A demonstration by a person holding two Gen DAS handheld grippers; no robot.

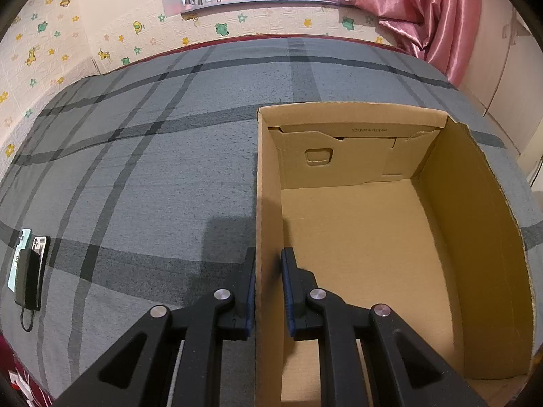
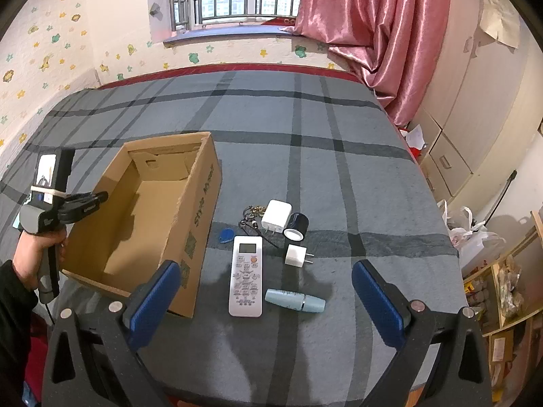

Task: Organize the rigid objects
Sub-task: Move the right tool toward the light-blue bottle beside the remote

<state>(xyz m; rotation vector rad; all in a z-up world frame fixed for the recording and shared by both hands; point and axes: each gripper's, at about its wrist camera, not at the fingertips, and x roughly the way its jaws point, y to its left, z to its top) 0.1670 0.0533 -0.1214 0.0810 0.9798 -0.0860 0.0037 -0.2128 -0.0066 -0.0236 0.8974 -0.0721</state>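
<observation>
Cardboard box (image 2: 142,224) sits open on the plaid bed (image 2: 339,186), its left wall pinched by the left gripper (image 1: 268,271), while right of the box the right gripper (image 2: 266,291) hangs spread above the remote (image 2: 246,274), tube (image 2: 294,300) and chargers (image 2: 278,217).

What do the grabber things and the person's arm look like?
Both grippers, left and right, have black angular arms, silver round bolts and blue finger pads. The left one has a grey pistol handle with a screen on top. The hand is bare, with a black sleeve.
</observation>
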